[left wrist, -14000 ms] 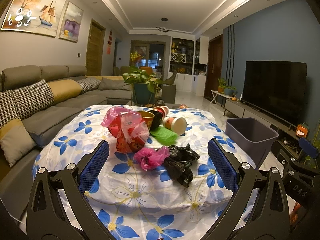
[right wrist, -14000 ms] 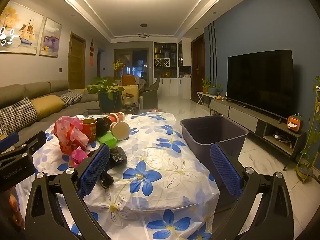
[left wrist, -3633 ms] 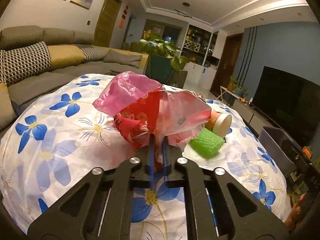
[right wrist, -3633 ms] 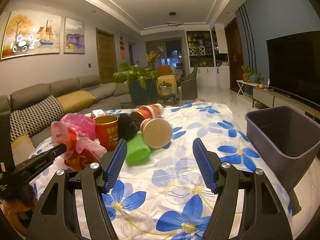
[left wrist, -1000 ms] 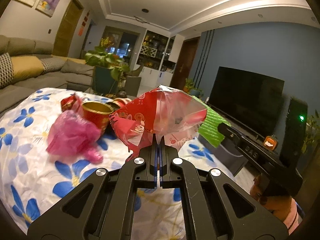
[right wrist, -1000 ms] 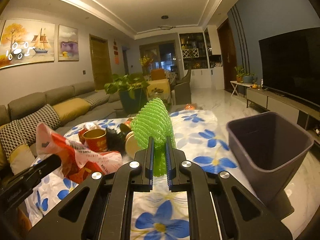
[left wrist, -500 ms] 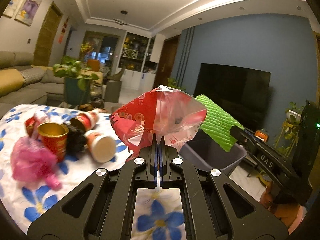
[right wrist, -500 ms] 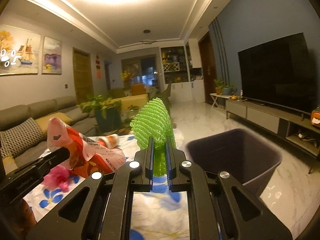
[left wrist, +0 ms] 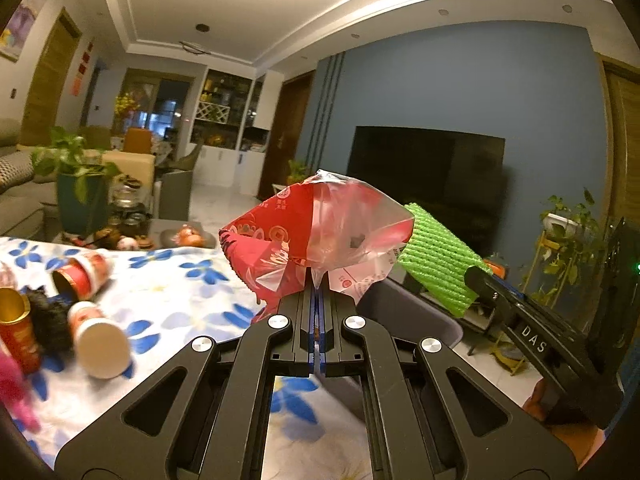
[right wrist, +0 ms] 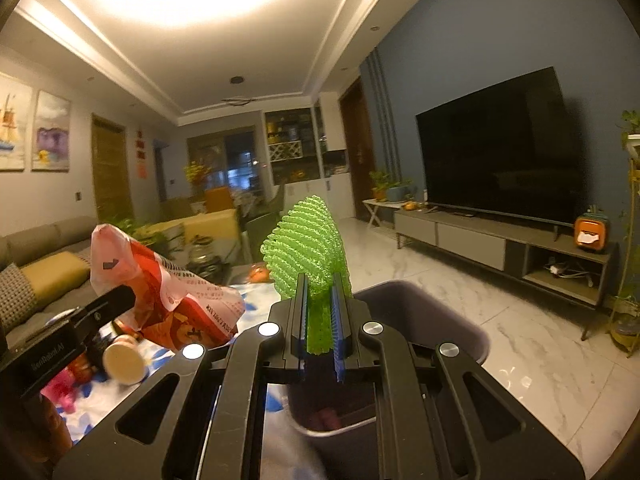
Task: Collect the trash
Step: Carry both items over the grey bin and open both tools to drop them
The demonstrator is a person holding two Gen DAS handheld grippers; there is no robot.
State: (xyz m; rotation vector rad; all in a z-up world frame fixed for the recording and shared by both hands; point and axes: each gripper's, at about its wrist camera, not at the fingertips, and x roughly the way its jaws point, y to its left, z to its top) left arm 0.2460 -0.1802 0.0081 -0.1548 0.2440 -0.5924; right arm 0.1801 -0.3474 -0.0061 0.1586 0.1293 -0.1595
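Observation:
My left gripper is shut on a crumpled red and clear plastic bag, held in the air above the table's right edge. The same red bag hangs at the left of the right wrist view. My right gripper is shut on a green foam net, which stands upright over the grey bin. From the left wrist view the green net is just right of the bag, with the bin below it. Something pink lies low in the bin.
A table with a blue-flower cloth carries red cups, a white-lidded cup, a black bag and a pink bag. A TV on a low cabinet stands right, a sofa left, and a marble floor around the bin.
Both grippers have swung right, away from the trash pile and toward the bin. The bin is now closer under the green net, and the cups have slid to the left.

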